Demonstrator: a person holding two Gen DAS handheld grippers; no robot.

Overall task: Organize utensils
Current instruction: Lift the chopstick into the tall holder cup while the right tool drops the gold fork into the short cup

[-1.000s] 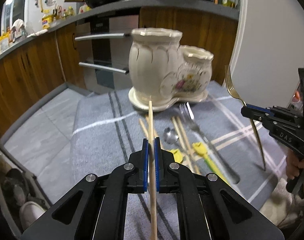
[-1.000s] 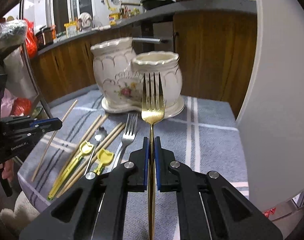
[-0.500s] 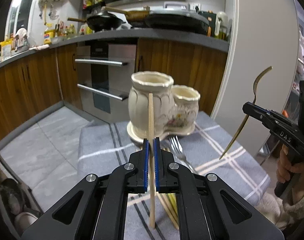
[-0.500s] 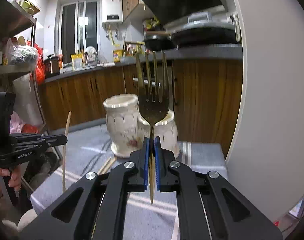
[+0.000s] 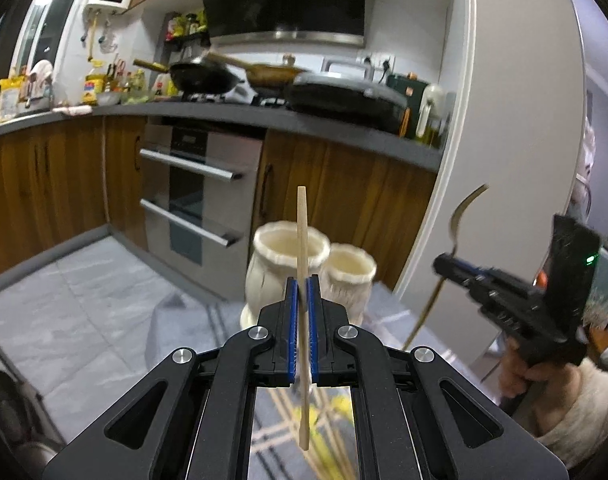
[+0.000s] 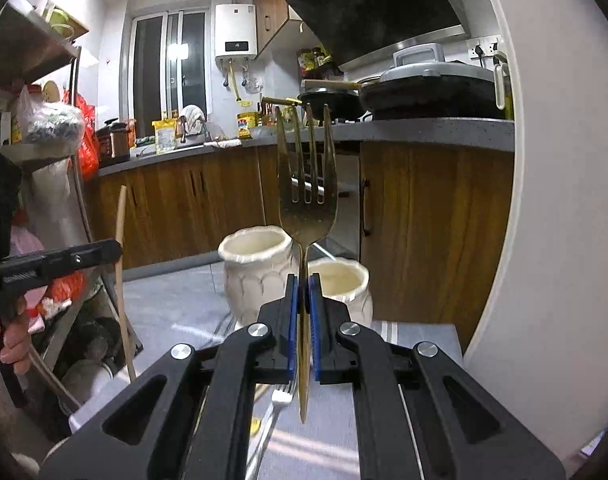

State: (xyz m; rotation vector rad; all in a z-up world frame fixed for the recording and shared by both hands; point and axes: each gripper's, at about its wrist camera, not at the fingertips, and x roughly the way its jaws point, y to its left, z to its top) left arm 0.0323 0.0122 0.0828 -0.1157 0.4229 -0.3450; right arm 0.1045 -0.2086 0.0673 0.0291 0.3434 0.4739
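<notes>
My left gripper (image 5: 302,284) is shut on a wooden chopstick (image 5: 302,232), held upright above the table. My right gripper (image 6: 304,282) is shut on a gold fork (image 6: 305,184), tines up. A cream ceramic double holder stands ahead on the grey cloth: a taller pot (image 5: 290,246) (image 6: 256,256) and a shorter pot (image 5: 349,270) (image 6: 337,278). Both grippers are raised in front of it. The right gripper with the fork (image 5: 463,216) shows at the right of the left wrist view; the left gripper with the chopstick (image 6: 122,256) shows at the left of the right wrist view.
A silver fork (image 6: 274,408), chopsticks (image 5: 323,452) and yellow-handled utensils lie on the striped grey cloth (image 6: 419,336) below the grippers. A white wall panel (image 6: 563,200) stands at the right. Kitchen cabinets and an oven (image 5: 200,192) are behind. A rack with clutter (image 6: 56,128) stands at the left.
Both grippers have risen well above the table with the chopstick and the gold fork in them. The holder now sits lower in both views, with its openings visible.
</notes>
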